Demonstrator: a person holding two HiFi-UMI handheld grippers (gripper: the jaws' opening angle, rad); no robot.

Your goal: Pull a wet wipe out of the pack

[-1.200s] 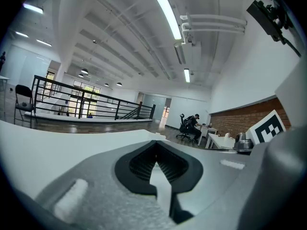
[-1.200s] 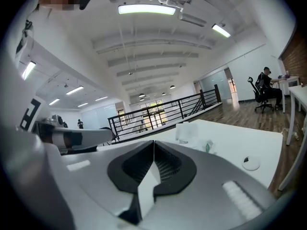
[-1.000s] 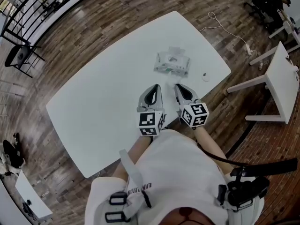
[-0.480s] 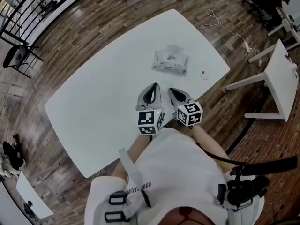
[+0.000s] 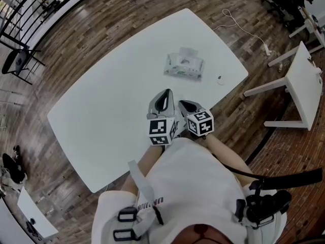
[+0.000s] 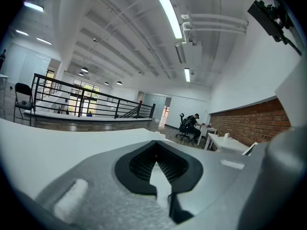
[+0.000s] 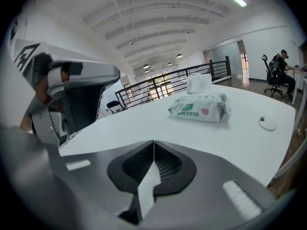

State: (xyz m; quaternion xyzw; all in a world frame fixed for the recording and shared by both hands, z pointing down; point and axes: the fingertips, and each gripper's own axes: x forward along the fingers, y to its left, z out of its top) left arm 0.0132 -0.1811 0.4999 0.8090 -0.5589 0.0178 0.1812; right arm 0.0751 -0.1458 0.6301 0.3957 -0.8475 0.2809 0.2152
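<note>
The wipe pack (image 5: 184, 66) lies flat on the tabletop (image 5: 101, 100), its long axis roughly nine-to-three o'clock, with a wipe (image 5: 187, 51) poking up. Near its six o'clock, the left hand-held gripper (image 5: 163, 99) and right hand-held gripper (image 5: 185, 105) are both closed and empty.

This is an open-plan office in a loft-like hall. A dark wood plank floor (image 5: 101, 29) runs under a big white table (image 5: 101, 111) and a smaller white desk (image 5: 304, 80) beside it. Long strip lights (image 6: 169, 13) and bare pipes (image 6: 211, 19) hang from a high white ceiling. A brick wall (image 6: 249, 123) lines one side, and a black railing (image 6: 76, 102) fences a raised level (a black chair (image 6: 23, 90) stands by it). Farther off, a person (image 6: 194, 123) sits in a swivel chair (image 6: 182, 127) at a desk.
</note>
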